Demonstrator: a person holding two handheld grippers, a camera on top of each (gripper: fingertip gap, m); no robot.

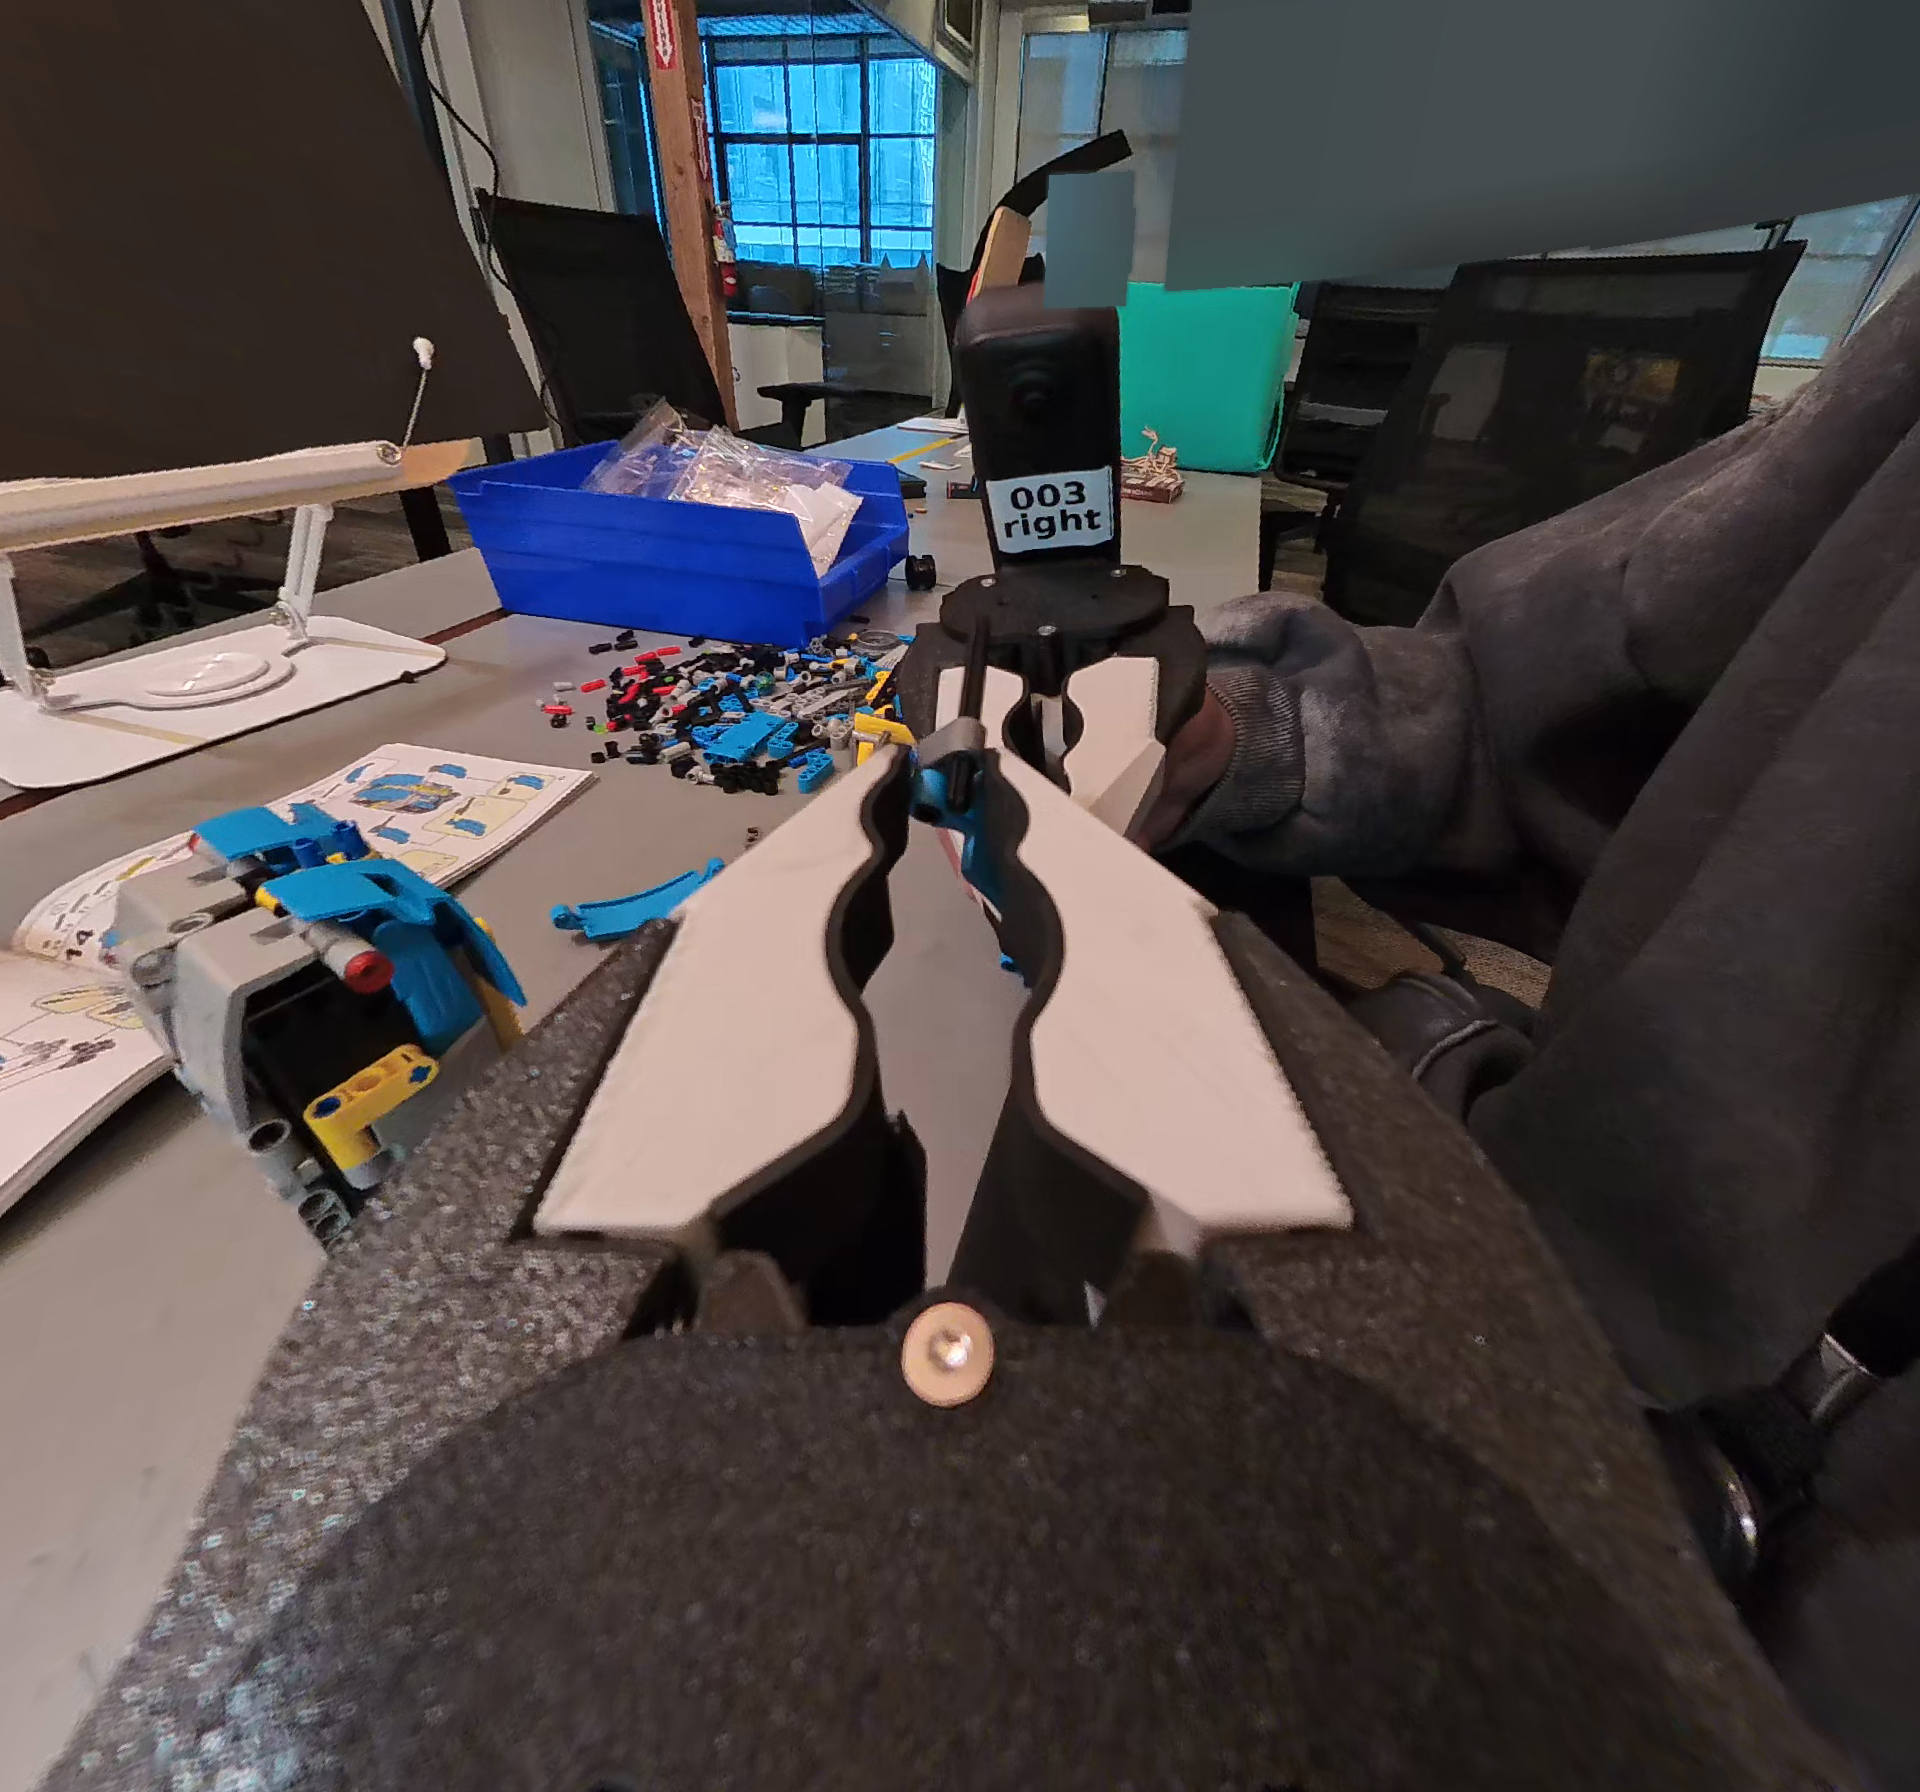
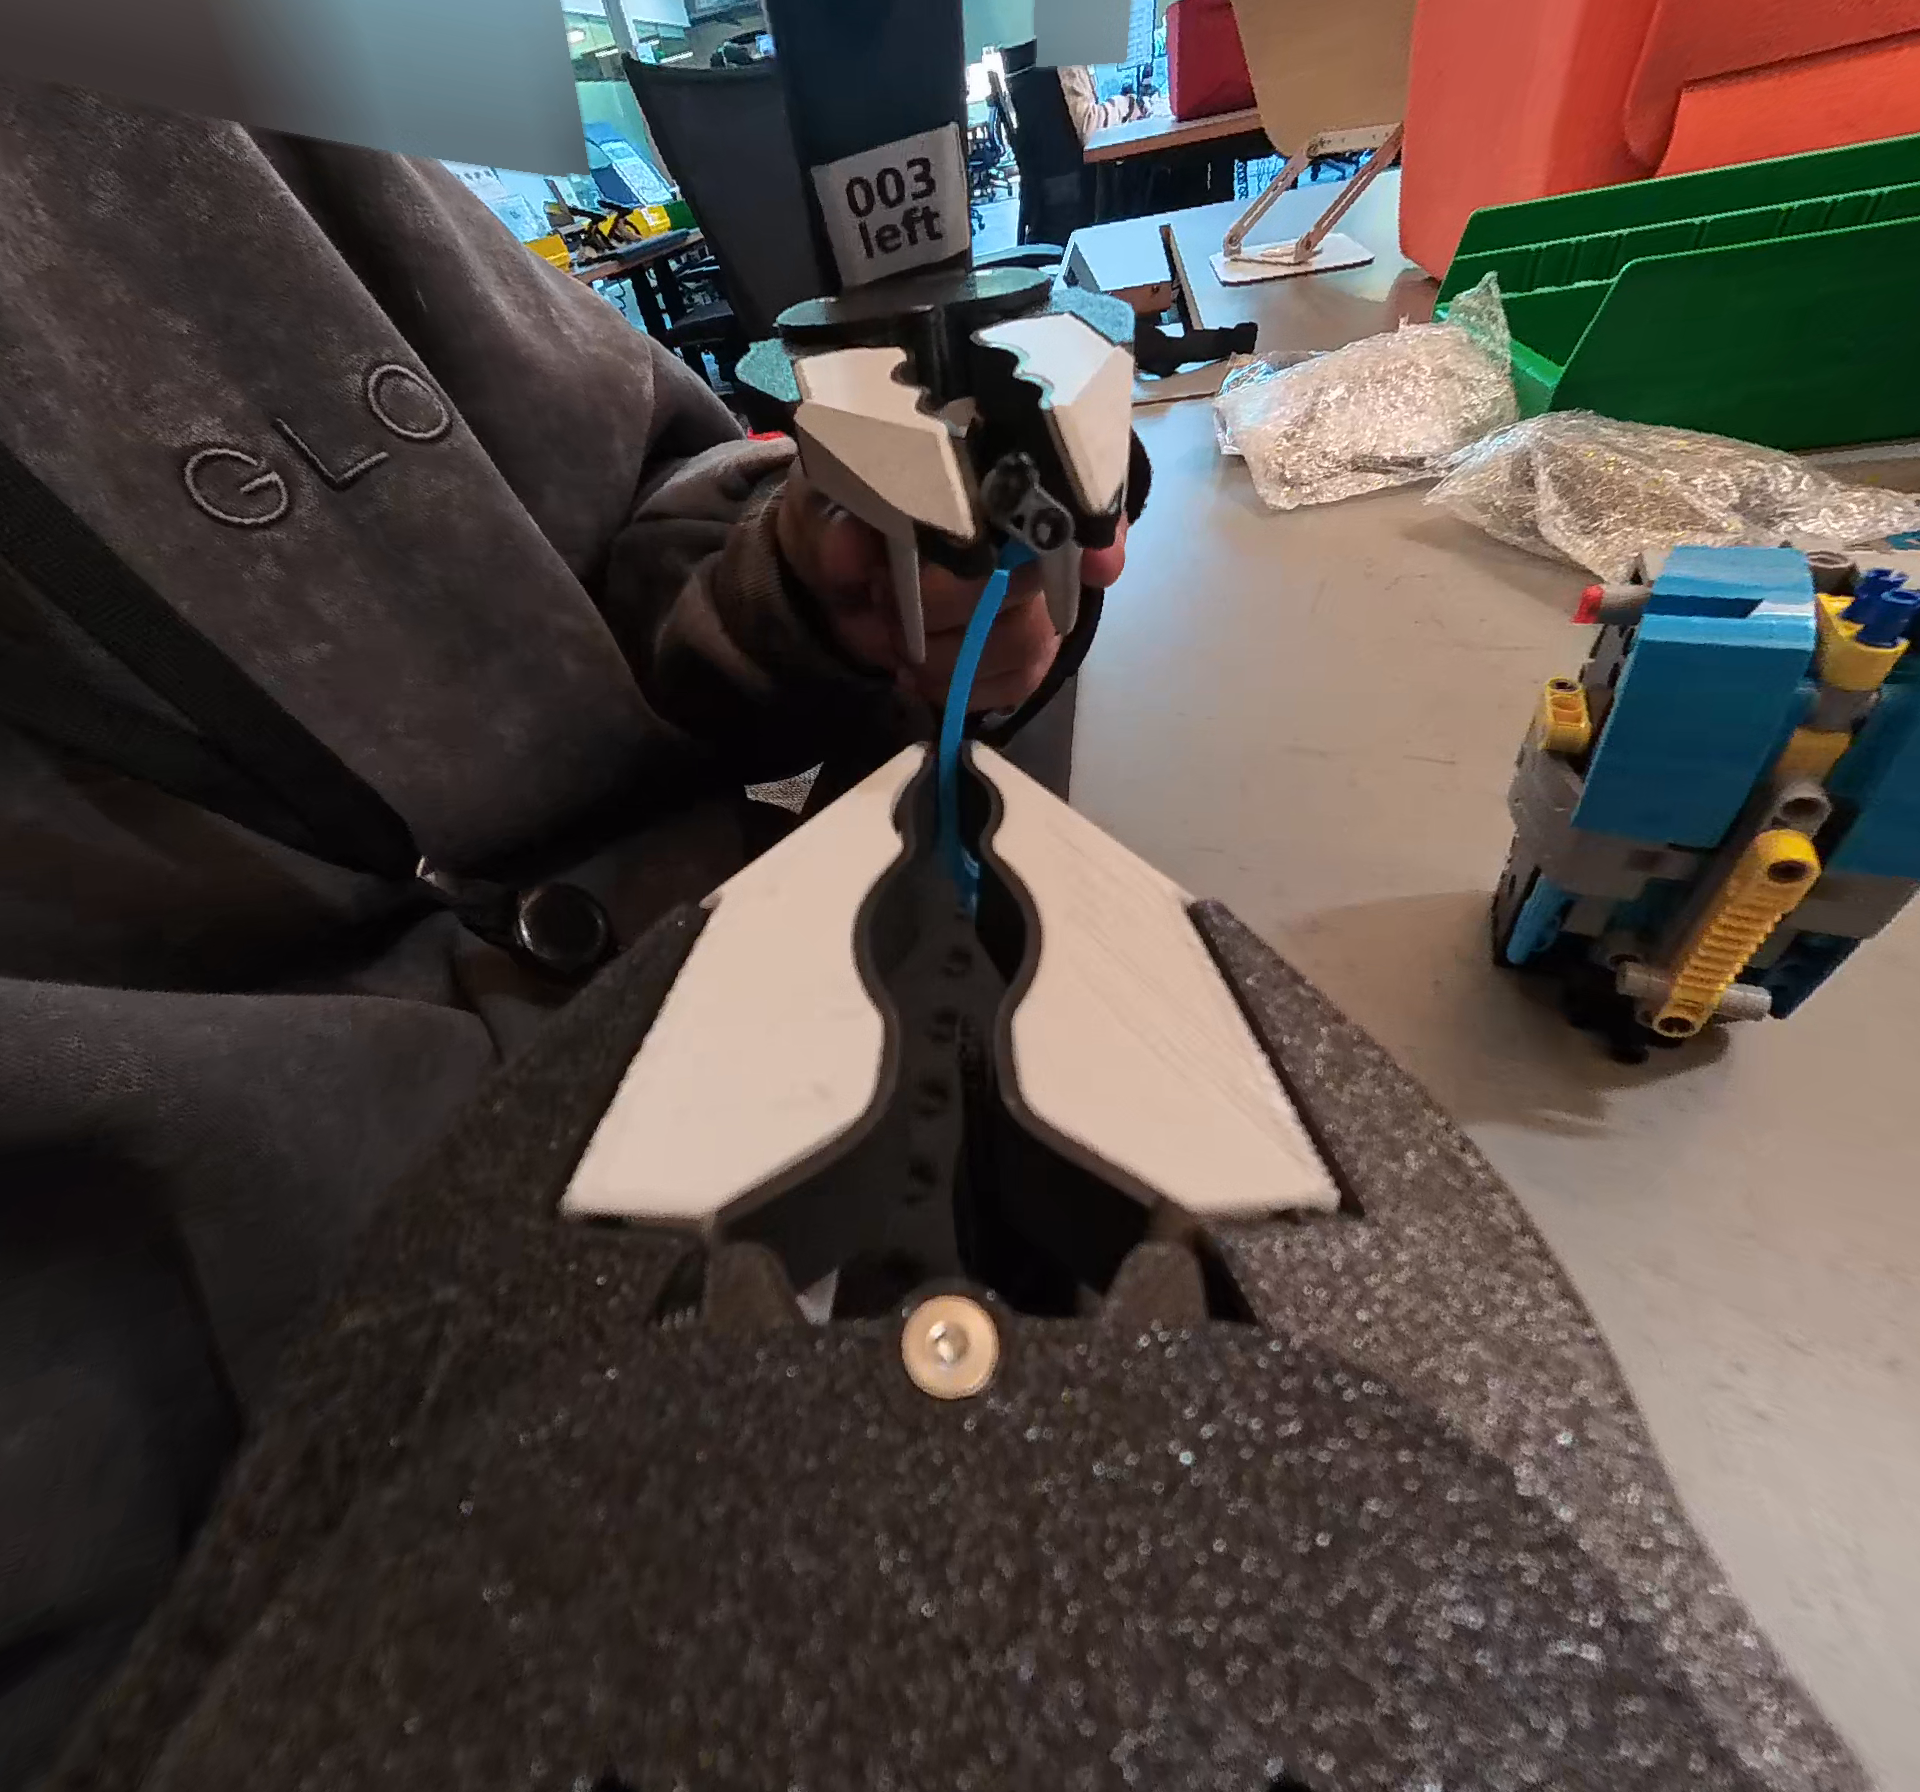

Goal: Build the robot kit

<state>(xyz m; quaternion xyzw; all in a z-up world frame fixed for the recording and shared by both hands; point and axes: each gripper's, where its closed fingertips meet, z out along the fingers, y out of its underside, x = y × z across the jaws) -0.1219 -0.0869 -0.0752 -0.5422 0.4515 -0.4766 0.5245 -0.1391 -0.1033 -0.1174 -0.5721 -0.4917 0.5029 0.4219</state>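
Right gripper (image 2: 948,755) clamped on a thin blue curved piece (image 2: 971,662); left gripper (image 1: 940,771) pinching the grey connector (image 1: 961,734) at its far end. Beyond them, half-built blue model (image 2: 1704,786) on the table (image 2: 1299,703). Risk: piece flexing, popping free.

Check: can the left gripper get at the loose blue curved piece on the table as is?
Probably not: the left gripper is shut on a blue-and-grey part. The blue curved piece lies unobstructed to its left.
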